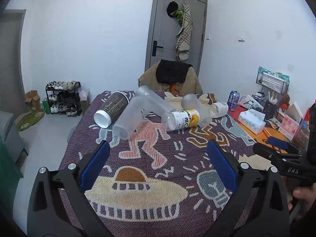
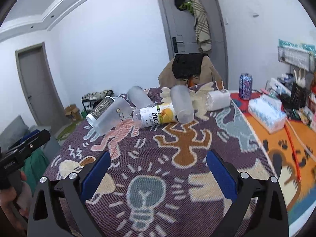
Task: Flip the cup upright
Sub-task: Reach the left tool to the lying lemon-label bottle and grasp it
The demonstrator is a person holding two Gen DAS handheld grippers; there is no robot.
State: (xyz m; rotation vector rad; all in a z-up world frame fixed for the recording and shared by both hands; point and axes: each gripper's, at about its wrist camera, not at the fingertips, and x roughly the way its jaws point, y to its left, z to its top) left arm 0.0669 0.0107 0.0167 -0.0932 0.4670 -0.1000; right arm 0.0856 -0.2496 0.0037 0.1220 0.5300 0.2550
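Cup [image 1: 129, 118] on its side, untouched, ahead-left of both tongs.
Left tongs [image 1: 158, 162] nearer, probably; right tongs [image 2: 158, 167] also apart, empty. Long axis diagonal, mouth toward left tongs.

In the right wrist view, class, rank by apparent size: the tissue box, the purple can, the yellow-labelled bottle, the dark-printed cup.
1. Yellow-labelled bottle, lying down, longest.
2. Tissue box, close behind; it sits nearer the camera, so this order is unsure.
3. Dark-printed cup, partly hidden by a frosted cup.
4. Purple can, smallest.
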